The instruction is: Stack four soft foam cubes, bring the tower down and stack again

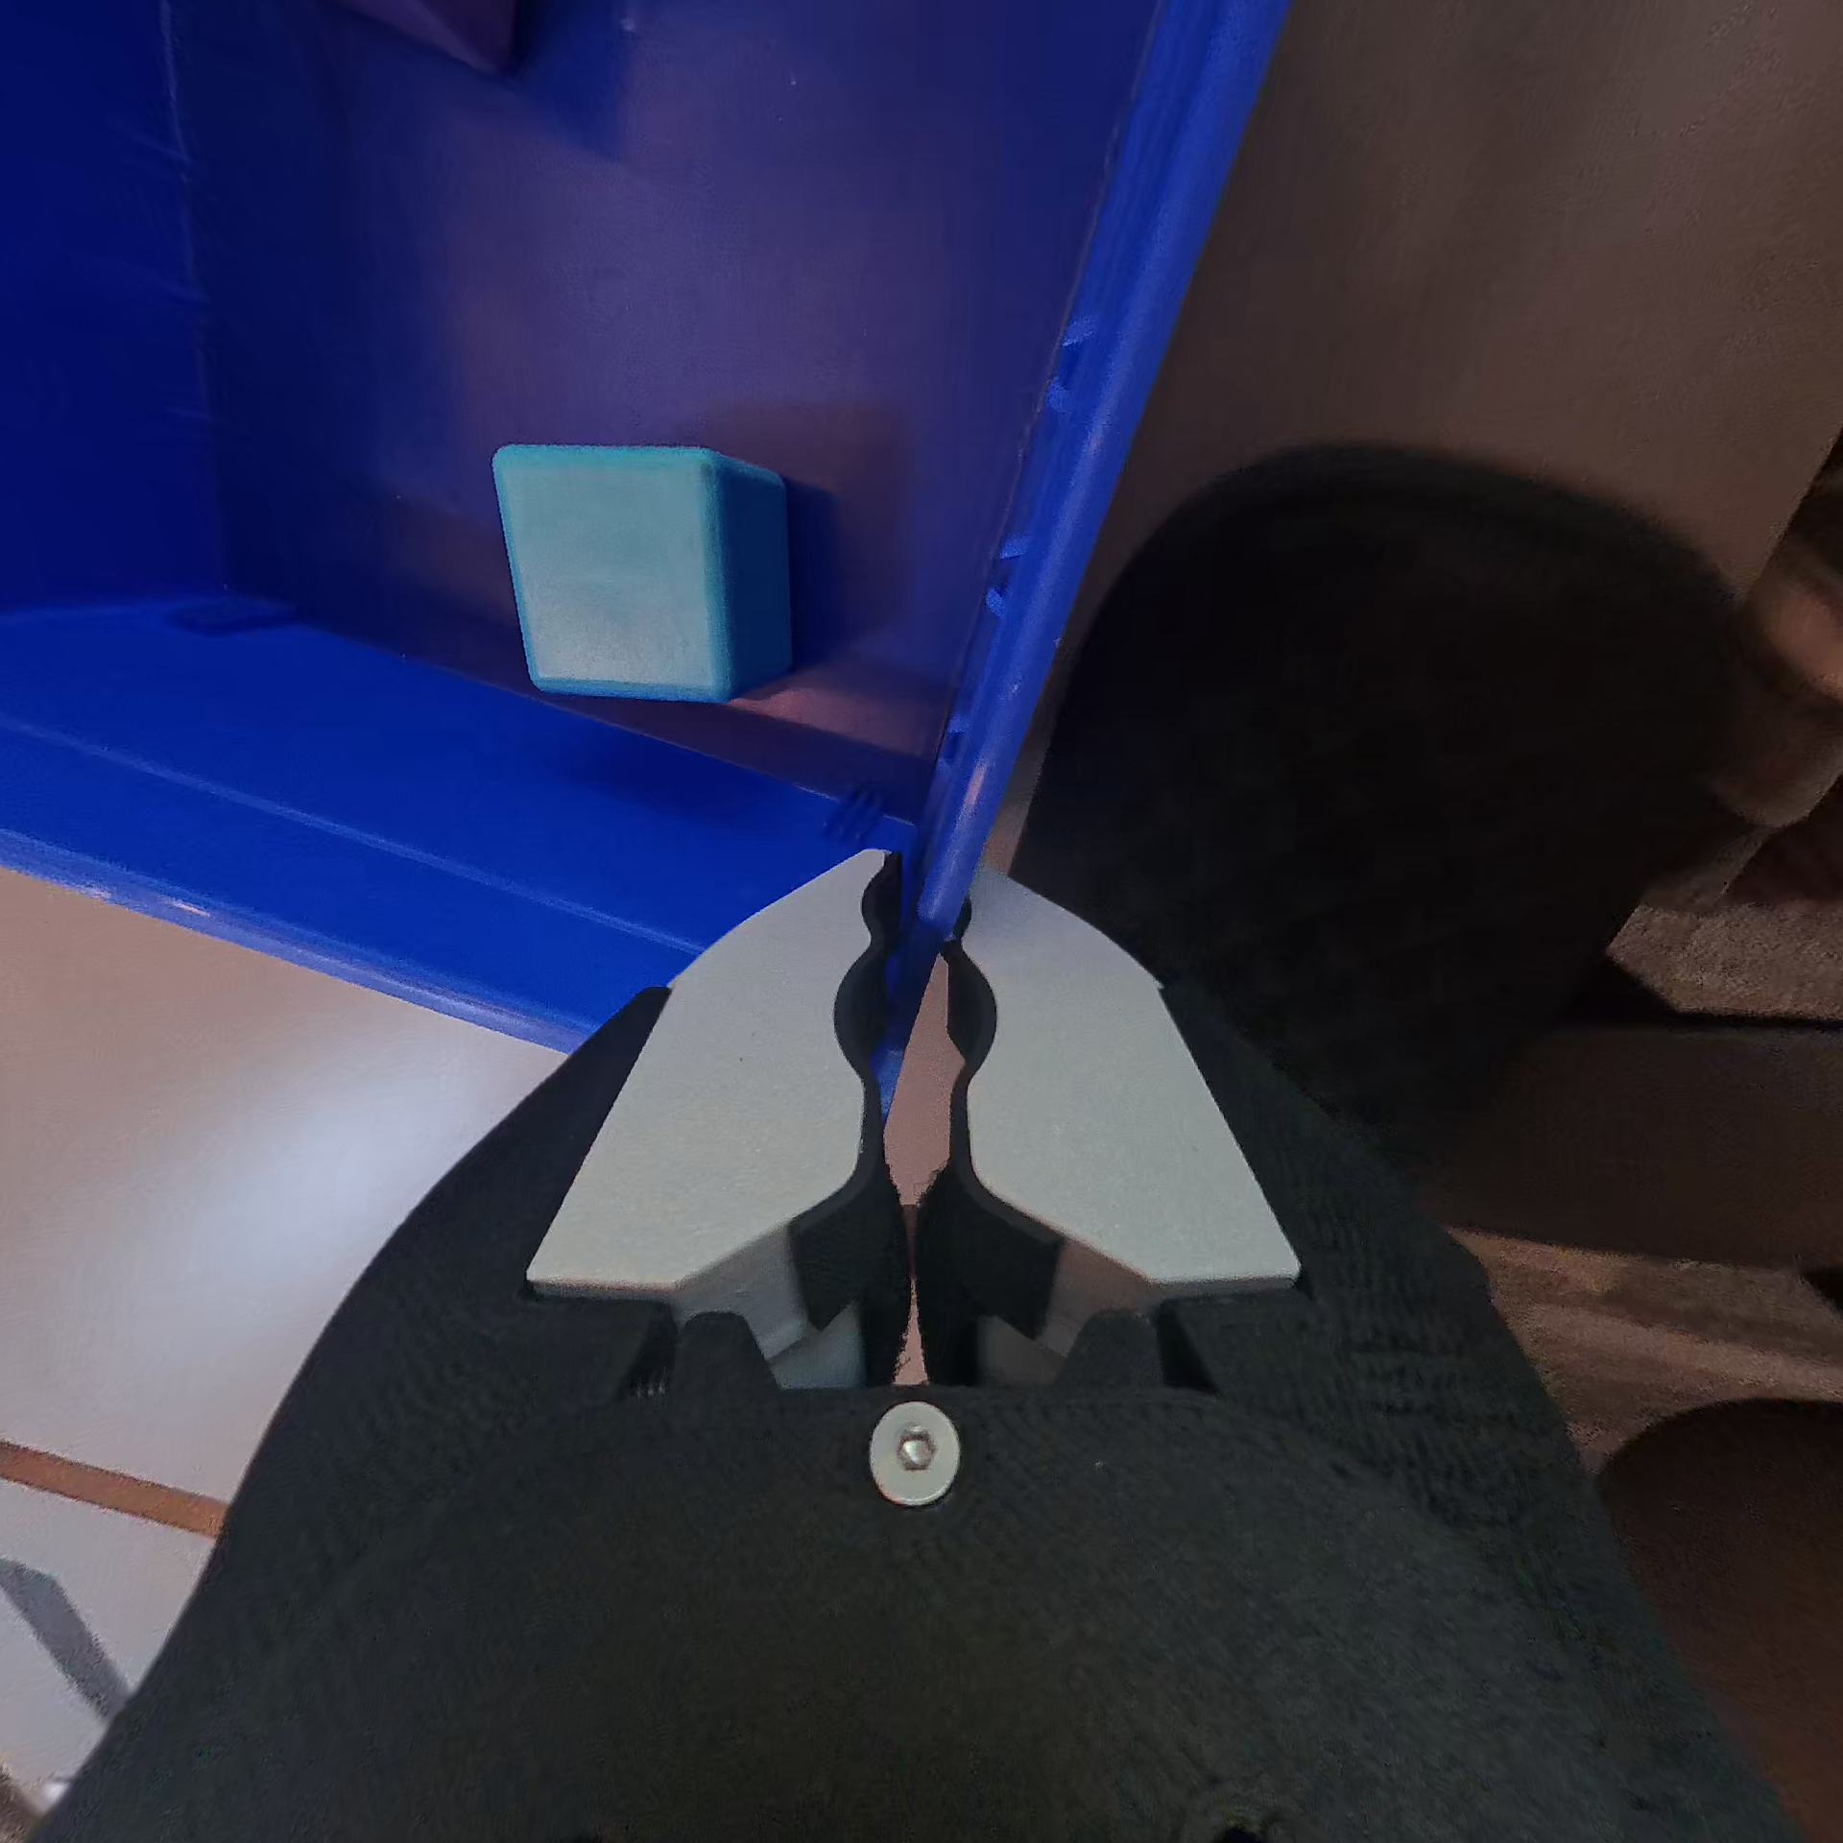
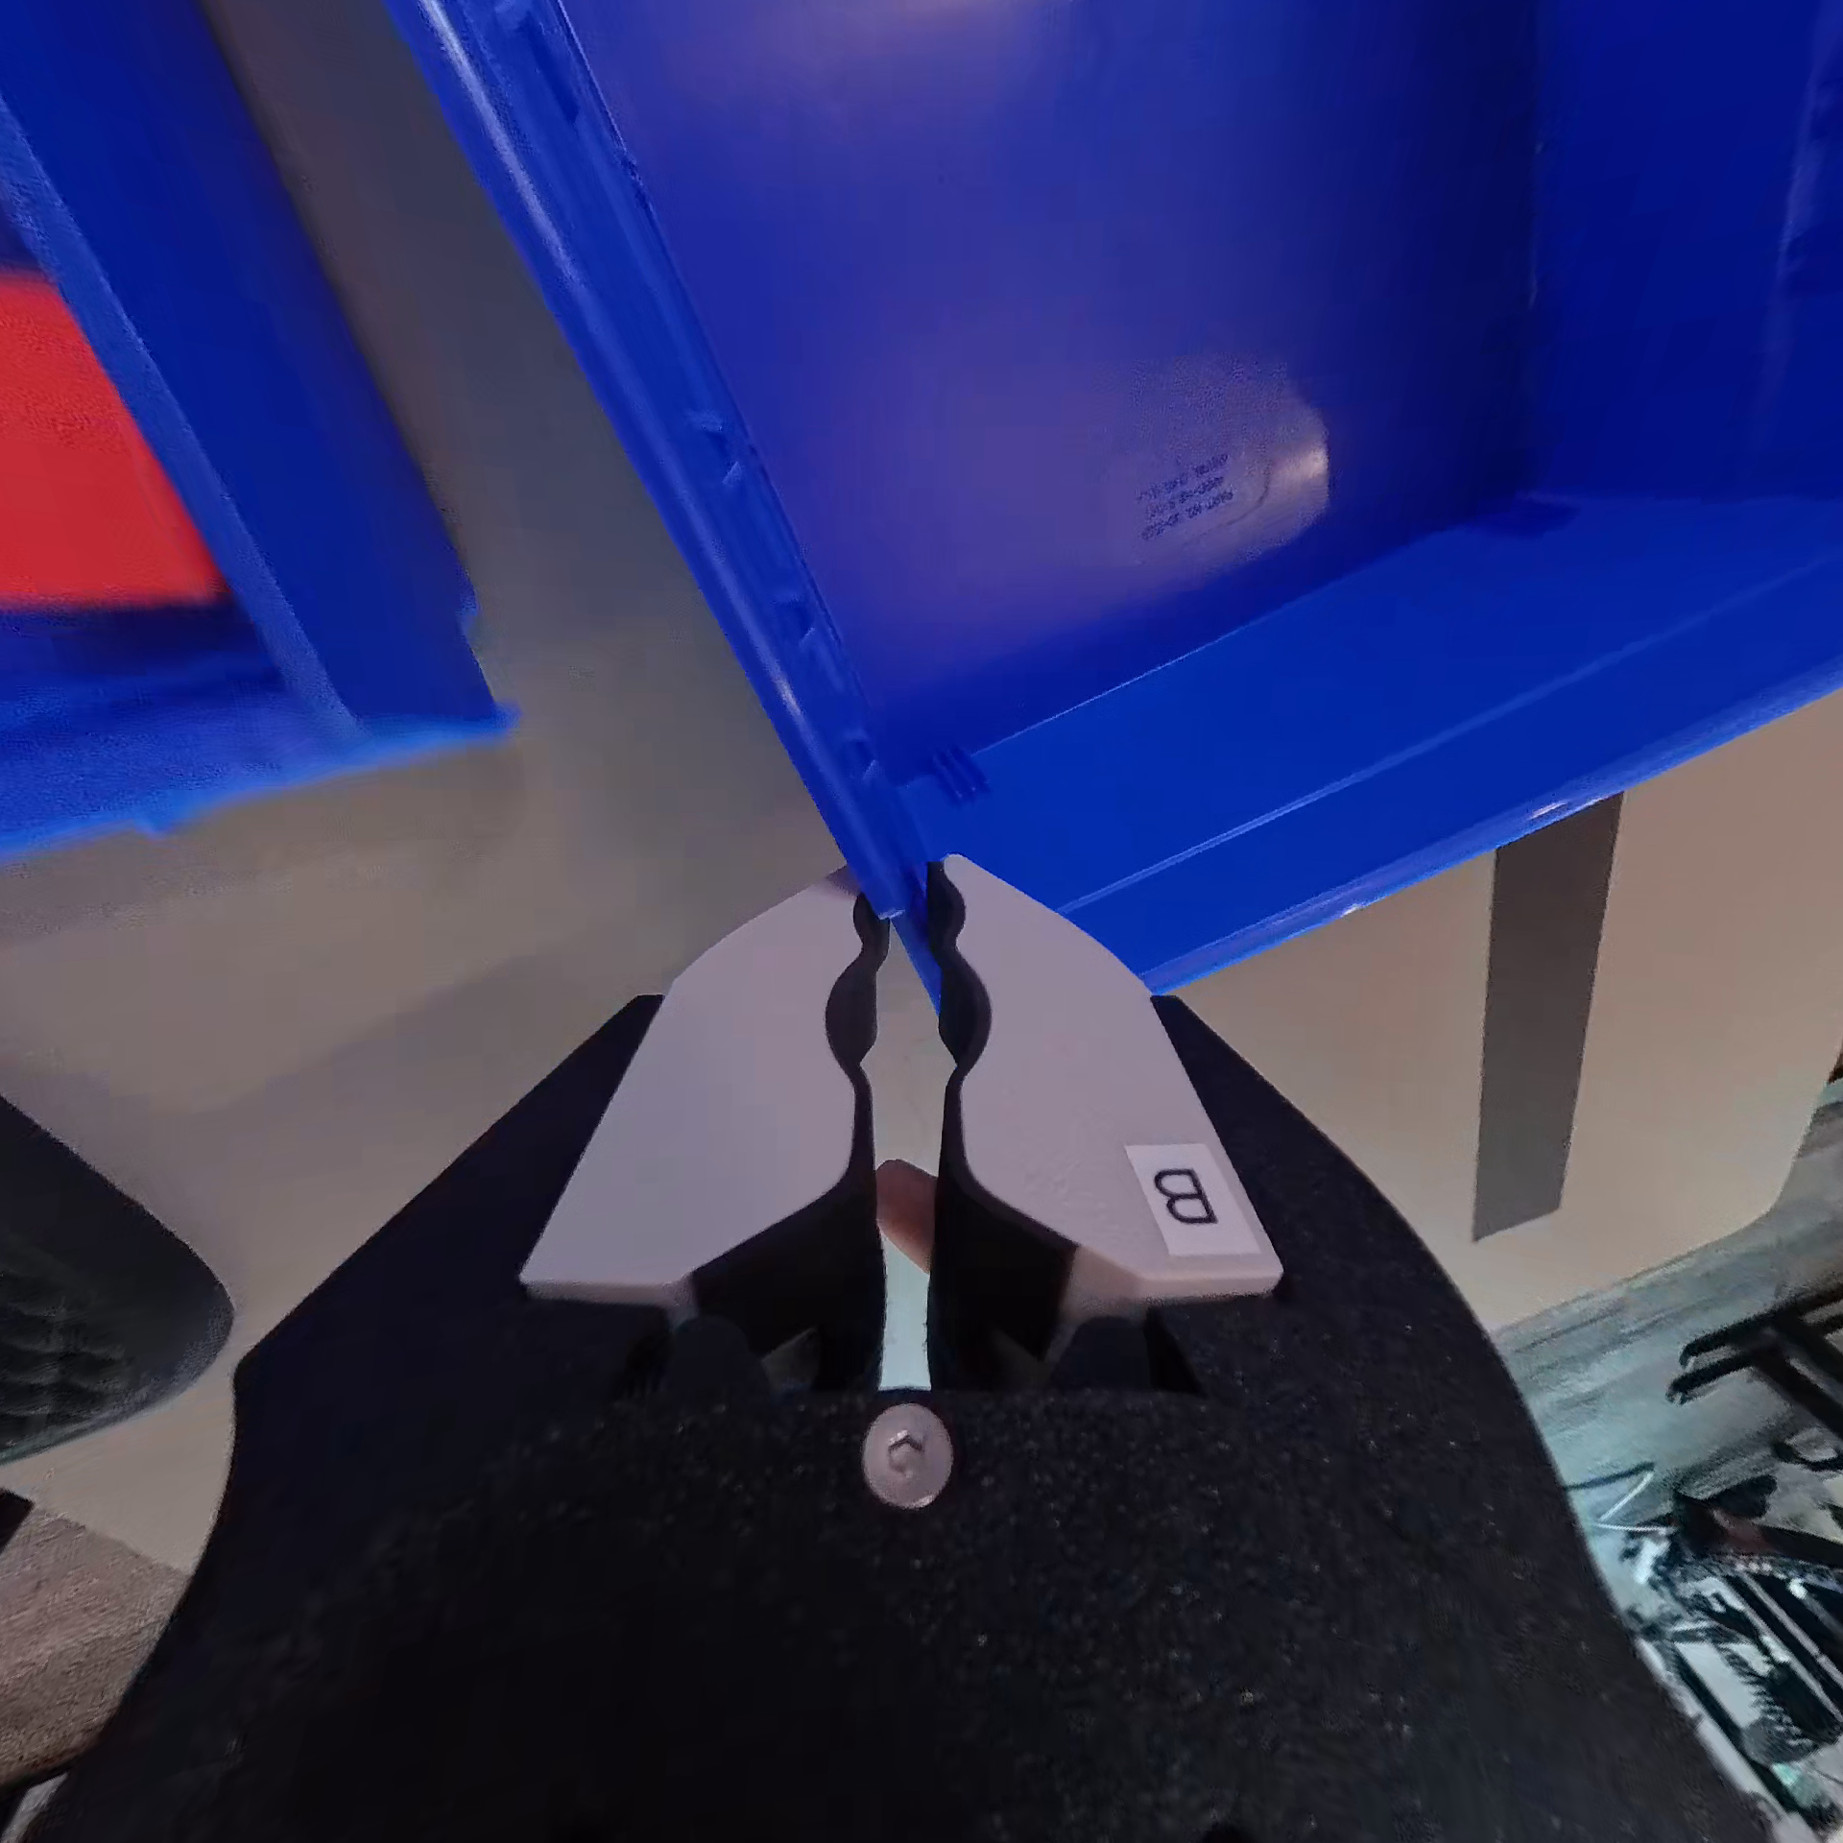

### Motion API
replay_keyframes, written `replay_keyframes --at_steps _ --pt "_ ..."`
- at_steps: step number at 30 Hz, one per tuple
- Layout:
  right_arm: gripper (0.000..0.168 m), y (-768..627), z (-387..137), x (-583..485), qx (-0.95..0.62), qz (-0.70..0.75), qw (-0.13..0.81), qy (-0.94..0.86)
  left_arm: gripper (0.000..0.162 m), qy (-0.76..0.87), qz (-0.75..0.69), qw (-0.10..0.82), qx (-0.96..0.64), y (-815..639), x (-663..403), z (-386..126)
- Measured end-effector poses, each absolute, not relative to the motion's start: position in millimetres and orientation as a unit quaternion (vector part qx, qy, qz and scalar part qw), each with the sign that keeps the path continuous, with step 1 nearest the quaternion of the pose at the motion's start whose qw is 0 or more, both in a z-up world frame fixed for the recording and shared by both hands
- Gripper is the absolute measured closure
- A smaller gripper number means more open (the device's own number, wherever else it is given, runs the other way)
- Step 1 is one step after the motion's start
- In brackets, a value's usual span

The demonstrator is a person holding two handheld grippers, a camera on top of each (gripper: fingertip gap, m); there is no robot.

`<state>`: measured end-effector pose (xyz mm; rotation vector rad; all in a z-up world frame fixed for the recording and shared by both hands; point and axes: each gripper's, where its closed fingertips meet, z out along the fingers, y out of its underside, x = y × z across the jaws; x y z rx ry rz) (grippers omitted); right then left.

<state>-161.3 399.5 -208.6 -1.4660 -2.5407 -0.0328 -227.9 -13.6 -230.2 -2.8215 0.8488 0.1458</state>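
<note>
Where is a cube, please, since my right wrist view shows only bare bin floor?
Observer: One teal cube rests inside the bin, near the corner by the left tool.
Operator: Is the left tool holding the bin as well?
Observer: Yes, the left tool is shut on the bin's wall edge.
Operator: Do you see other cubes?
Observer: None for certain. A purple shape at the top edge is cut off, so I cannot tell.
</note>
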Motion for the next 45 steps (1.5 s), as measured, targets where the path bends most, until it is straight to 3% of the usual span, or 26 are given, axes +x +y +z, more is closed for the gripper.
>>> replay_keyframes --at_steps 9,18,19,22,24,29,31,34,37,42,45 --pt "0.16 477 -210 -52 -0.531 -0.041 0.113 -0.839 0.152 0.344 0.097 0.042 -0.933 -47 -332 -228" --pt "0.158 528 -210 38 -0.61 -0.078 0.117 -0.78 0.145 0.387 0.165 0.077 -0.904 -55 -414 -224" --pt "0.157 527 -208 43 -0.625 -0.072 0.115 -0.768 0.139 0.377 0.159 0.089 -0.908 -56 -412 -222" --pt "0.121 510 -194 37 -0.668 0.005 0.137 -0.732 0.093 0.299 0.126 0.172 -0.93 -52 -391 -202" --pt "0.111 496 -174 19 -0.675 0.067 0.19 -0.709 0.062 0.211 0.113 0.244 -0.94 -43 -370 -177" --pt "0.086 466 -117 -60 -0.714 0.208 0.327 -0.583 0.062 0.022 0.095 0.427 -0.899 26 -264 -114" --pt "0.078 450 -104 -102 -0.719 0.273 0.332 -0.547 0.062 0.033 0.074 0.442 -0.894 59 -216 -114" --pt "0.065 439 -122 -154 -0.75 0.267 0.285 -0.533 0.063 0.033 0.112 0.394 -0.912 97 -186 -135" --pt "0.063 437 -163 -191 -0.784 0.211 0.226 -0.538 0.074 0.015 0.122 0.337 -0.934 123 -171 -163" --pt "0.063 426 -225 -215 -0.818 0.13 0.127 -0.546 0.075 0.005 0.154 0.202 -0.967 130 -170 -215" --pt "0.072 421 -243 -214 -0.824 0.092 0.1 -0.55 0.083 0.01 0.133 0.146 -0.98 131 -167 -240"
